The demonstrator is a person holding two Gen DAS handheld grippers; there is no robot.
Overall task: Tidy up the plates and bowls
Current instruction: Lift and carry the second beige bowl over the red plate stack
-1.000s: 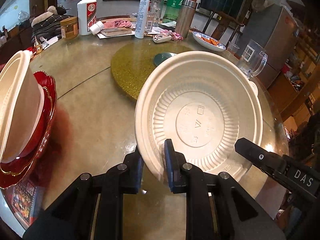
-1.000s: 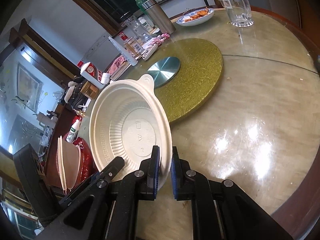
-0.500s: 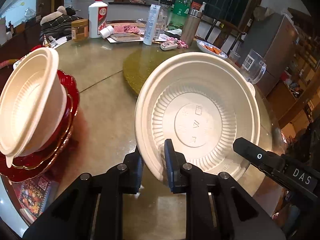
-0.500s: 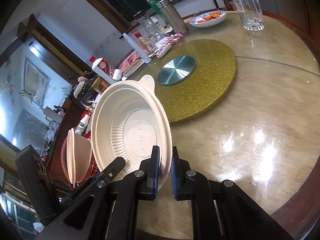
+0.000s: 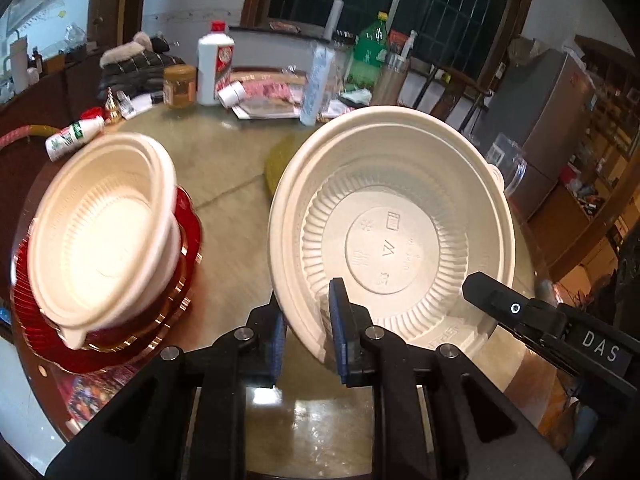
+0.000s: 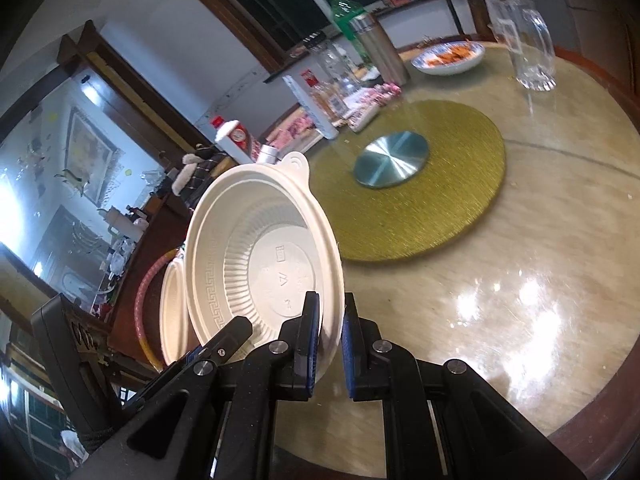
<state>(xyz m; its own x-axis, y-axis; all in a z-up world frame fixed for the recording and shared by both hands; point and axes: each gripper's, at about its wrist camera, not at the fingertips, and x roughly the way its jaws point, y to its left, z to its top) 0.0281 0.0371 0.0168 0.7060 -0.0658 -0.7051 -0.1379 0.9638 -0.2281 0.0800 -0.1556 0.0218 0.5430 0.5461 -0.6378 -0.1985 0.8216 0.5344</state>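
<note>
Together, both grippers tilt downward above the worktop [image 6: 520, 280]. Left gripper [image 5: 306, 328] and right gripper [image 6: 330, 340] fingers each clamp the large white bowl [image 5: 400, 240] by its near rim.

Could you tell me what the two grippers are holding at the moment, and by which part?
Both hold the same large cream plastic bowl by its rim: the left gripper pinches one edge, the right gripper the opposite edge.

Black left hand-held gripper [image 5: 307, 334], blue pads, silver screws, "DAS" label
</note>
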